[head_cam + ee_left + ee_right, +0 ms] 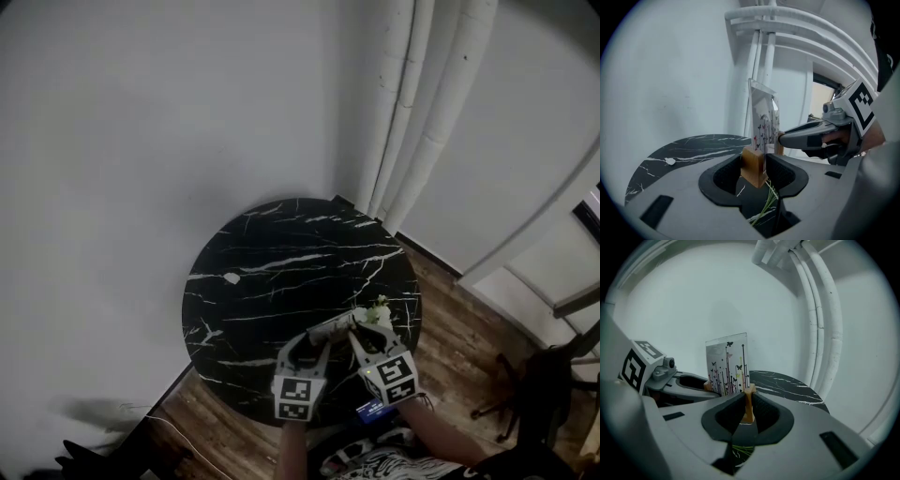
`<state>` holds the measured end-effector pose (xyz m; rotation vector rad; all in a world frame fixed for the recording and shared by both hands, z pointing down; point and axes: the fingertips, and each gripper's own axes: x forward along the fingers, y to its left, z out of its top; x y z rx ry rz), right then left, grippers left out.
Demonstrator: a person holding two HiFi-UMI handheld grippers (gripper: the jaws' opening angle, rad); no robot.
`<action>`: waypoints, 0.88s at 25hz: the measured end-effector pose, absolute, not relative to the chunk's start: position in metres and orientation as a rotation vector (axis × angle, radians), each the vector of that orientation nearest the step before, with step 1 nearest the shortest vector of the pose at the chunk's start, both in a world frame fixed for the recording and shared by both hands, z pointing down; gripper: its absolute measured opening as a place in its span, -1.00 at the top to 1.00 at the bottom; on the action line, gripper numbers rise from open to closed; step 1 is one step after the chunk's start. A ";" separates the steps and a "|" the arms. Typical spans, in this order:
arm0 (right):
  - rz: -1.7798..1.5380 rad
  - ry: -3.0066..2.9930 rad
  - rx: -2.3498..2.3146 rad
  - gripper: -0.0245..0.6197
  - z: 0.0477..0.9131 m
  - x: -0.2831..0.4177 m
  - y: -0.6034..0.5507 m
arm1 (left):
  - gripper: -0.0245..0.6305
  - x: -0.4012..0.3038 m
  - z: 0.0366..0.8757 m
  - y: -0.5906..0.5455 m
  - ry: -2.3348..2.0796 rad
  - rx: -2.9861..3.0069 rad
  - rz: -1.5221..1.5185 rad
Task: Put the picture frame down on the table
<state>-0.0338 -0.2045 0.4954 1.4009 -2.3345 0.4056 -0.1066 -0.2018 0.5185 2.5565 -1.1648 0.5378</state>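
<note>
The picture frame [359, 322] is a clear pane printed with flowers and butterflies [727, 364], standing upright on wooden feet. It is held over the near right part of the round black marble table [281, 281]. My left gripper [317, 337] is shut on one wooden foot [753, 166], and the pane [764, 124] rises above its jaws. My right gripper [361, 330] is shut on the other, thinner wooden foot [748, 404]. Each gripper shows in the other's view, the right gripper [783, 139] at the right and the left gripper [701, 386] at the left. I cannot tell whether the feet touch the table.
Green grass-like stems [766, 201] lie on the table under the jaws, beside a green sprig [380, 305]. A small white scrap [232, 277] lies at the table's left. White pipes [422, 122] run up the wall behind. A dark chair [534, 384] stands on the wooden floor at right.
</note>
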 end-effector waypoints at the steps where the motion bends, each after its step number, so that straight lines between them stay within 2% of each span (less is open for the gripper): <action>1: 0.392 -2.336 1.404 0.76 0.494 -0.034 -0.211 | 0.38 -0.107 0.518 -0.209 -1.169 2.566 0.526; 22: 0.443 -2.363 1.371 0.76 0.518 -0.026 -0.226 | 0.38 -0.099 0.535 -0.222 -1.181 2.546 0.567</action>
